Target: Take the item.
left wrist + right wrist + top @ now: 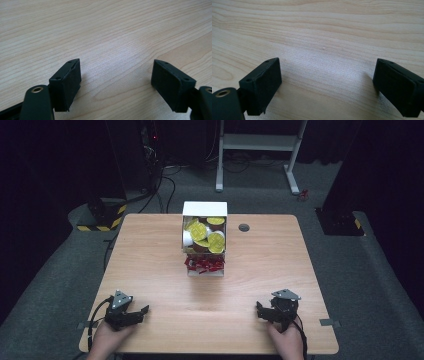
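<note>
A white box (204,209) stands at the table's far middle, holding several round yellow-lidded cups (206,234) above and red packets (204,265) in its lower front tray. My left gripper (141,313) rests near the front left edge of the wooden table (160,255), held by a hand, its jaws wide apart with nothing between them. My right gripper (260,309) rests near the front right edge, also open and empty. In the left gripper view my left gripper (116,75) hovers over bare wood. In the right gripper view my right gripper (327,80) does the same.
A round cable hole (244,227) sits in the table right of the box. Beyond the table stand a white desk frame (260,150) and dark equipment with yellow-black striped bases (102,217). Grey carpet surrounds the table.
</note>
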The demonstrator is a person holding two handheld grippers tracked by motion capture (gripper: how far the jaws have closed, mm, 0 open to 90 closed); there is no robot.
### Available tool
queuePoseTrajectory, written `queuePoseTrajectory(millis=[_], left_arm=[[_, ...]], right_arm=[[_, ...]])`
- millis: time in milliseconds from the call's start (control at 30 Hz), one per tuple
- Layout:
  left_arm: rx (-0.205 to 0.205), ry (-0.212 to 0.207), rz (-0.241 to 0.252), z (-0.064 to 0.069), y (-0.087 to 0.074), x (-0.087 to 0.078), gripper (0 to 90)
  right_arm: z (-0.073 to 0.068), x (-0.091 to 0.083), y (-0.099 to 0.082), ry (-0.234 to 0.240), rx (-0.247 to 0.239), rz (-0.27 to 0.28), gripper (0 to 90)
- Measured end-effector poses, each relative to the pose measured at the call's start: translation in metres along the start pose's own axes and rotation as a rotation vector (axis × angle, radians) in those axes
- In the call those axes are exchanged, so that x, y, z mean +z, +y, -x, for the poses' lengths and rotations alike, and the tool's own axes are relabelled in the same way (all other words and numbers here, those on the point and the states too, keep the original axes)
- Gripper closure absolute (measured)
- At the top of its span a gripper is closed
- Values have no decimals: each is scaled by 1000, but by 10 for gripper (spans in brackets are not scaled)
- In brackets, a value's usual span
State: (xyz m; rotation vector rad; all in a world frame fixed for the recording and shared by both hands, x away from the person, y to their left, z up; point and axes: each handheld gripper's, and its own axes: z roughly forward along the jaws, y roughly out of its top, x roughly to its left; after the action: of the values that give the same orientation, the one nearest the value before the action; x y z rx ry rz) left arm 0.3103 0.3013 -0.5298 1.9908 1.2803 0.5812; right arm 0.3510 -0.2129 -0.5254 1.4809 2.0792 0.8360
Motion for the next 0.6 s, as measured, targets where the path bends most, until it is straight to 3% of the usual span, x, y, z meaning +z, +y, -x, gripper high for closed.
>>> queuePoseTrajectory(millis=[600], left_arm=[[-1, 4, -2, 0, 0, 0, 241]], right_arm=[[0, 0, 0, 0, -1, 0, 82]])
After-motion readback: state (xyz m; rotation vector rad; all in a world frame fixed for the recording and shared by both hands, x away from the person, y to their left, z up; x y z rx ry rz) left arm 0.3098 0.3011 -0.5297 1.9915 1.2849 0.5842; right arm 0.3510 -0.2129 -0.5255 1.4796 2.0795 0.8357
